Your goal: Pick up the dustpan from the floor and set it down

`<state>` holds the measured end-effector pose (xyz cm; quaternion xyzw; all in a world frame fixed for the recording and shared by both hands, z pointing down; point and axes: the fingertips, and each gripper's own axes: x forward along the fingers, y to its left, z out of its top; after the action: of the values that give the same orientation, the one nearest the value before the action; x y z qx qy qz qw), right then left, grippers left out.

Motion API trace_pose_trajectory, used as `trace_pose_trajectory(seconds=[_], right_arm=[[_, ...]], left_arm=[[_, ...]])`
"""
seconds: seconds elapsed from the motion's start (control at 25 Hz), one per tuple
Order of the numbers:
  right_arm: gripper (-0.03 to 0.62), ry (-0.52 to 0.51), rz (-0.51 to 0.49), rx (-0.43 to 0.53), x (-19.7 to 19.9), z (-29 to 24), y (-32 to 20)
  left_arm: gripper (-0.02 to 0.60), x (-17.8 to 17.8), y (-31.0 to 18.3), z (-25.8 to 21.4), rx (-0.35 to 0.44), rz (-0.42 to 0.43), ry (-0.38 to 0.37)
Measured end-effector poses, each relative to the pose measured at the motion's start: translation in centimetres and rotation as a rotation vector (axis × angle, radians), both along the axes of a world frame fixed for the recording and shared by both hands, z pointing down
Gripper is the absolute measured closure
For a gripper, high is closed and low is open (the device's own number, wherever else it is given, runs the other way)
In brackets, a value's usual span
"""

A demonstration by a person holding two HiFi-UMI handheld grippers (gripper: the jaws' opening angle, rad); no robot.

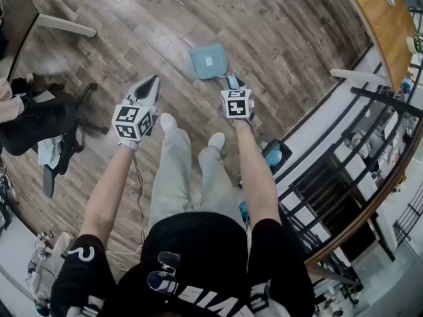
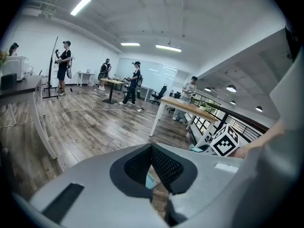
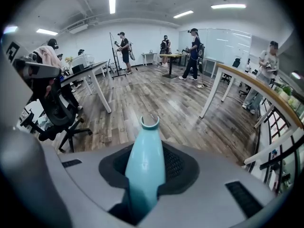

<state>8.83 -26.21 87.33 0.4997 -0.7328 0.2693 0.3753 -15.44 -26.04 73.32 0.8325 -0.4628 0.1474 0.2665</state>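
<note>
One tool, the right tool (image 3: 145, 175), is clamped on the teal dustpan (image 1: 209, 61) by its handle, with the pan on its far side, low at the floor (image 1: 132, 32). Whether it touches, I cannot tell. The left tool (image 2: 152, 161) is closed on nothing. Held only at the handle end, the pan may swing or slip, and it could tip if released before it lies flat.

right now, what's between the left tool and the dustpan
Nothing. In the head view only bare wood floor separates the left tool from the dustpan.
</note>
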Motion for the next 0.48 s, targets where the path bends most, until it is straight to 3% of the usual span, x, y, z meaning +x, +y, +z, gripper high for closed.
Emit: trace_pose_trajectory(seconds=[0.48], right_arm=[[0.504, 0.024, 0.032, -0.007, -2.2, 2.5, -1.7]], left_arm=[[0.583, -1.1, -2.1, 2.6, -0.044, 0.017, 0.015]])
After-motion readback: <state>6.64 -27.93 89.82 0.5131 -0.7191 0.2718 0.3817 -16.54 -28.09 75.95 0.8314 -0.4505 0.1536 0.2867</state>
